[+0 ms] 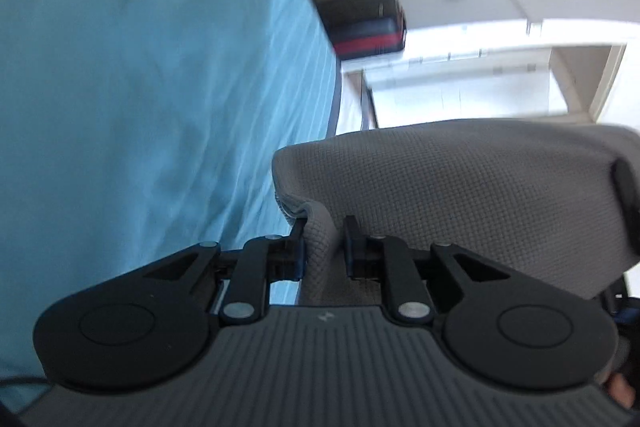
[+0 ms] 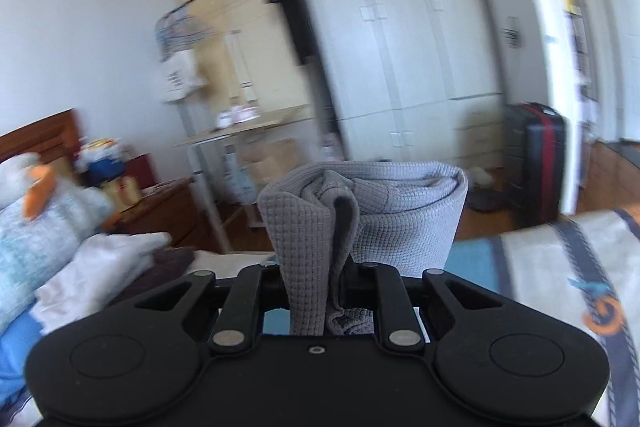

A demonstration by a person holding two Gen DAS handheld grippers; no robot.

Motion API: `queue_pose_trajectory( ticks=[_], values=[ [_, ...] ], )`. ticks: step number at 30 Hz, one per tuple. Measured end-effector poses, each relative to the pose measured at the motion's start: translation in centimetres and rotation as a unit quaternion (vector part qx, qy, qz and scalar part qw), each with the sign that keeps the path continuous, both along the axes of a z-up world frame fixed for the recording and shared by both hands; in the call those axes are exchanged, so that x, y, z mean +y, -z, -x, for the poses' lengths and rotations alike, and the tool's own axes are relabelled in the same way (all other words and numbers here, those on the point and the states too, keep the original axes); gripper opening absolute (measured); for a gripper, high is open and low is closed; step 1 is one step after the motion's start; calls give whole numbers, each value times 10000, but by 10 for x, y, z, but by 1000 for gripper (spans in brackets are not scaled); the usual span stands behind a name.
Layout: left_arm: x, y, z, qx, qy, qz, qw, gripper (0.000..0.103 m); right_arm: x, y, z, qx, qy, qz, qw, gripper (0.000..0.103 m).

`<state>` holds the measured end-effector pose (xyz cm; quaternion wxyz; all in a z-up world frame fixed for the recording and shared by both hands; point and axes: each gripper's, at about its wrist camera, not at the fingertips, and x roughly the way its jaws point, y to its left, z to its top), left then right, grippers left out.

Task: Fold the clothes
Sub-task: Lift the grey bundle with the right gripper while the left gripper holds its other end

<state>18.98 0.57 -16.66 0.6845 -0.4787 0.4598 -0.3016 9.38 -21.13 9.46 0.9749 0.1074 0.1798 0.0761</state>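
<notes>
Behind, at 1 o'clock, stands a black-red suitcase (image 2: 534, 163); both the left gripper (image 1: 324, 239) and right gripper (image 2: 316, 275) clamp the grey garment (image 2: 360, 211) — no readable writing.

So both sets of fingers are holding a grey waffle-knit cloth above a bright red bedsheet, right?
Nearly. The bedsheet is blue, not red, as the left wrist view shows. Both the left gripper and right gripper do hold the grey waffle-knit cloth.

The cloth (image 2: 372, 211) is grey with a little waffle-grid texture. Bedsheet (image 1: 140, 87) is teal-blue with faint thin stripes. Suitcase (image 2: 538, 163) is black with a red band, wardrobe (image 2: 400, 39) is pale grey-white, and both grippers (image 1: 324, 243) (image 2: 316, 287) are black.
</notes>
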Motion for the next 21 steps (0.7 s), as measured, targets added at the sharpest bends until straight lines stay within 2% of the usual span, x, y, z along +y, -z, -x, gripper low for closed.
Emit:
queue_pose_trajectory(
  ticks=[2, 4, 7, 9, 11, 13, 14, 16, 17, 19, 21],
  values=[
    [14, -9, 4, -75, -324, 87, 9994, 15, 18, -9, -7, -45, -220, 108, 9997, 20],
    [34, -26, 7, -328, -620, 27, 9975, 15, 37, -22, -17, -126, -500, 118, 9986, 20],
    [75, -64, 9, -917, -896, -330, 9912, 15, 68, -43, -32, -286, -946, 124, 9950, 20],
    [108, -93, 21, -1399, -1201, -672, 9806, 15, 91, -58, -44, -403, -1386, -25, 9895, 20],
    [142, -121, 39, -1809, -1630, -1098, 9637, 15, 120, -72, -57, -451, -1914, -182, 9803, 20],
    [169, -144, 56, -2070, -2083, -1626, 9420, 15, 152, -86, -69, -509, -2466, -330, 9672, 20],
    [183, -155, 64, -2190, -2307, -1878, 9293, 15, 168, -93, -75, -543, -2756, -410, 9589, 20],
    [219, -176, 81, -2248, -2853, -2021, 9095, 15, 199, -103, -87, -647, -3391, -739, 9356, 20],
    [235, -187, 91, -2308, -3118, -2133, 8967, 15, 214, -108, -93, -698, -3700, -912, 9219, 20],
    [261, -209, 111, -2530, -3623, -2545, 8602, 15, 238, -110, -114, -812, -4246, -1416, 8905, 20],
    [279, -222, 117, -2743, -3715, -2948, 8366, 15, 259, -102, -139, -909, -4459, -1771, 8726, 20]
  ],
)
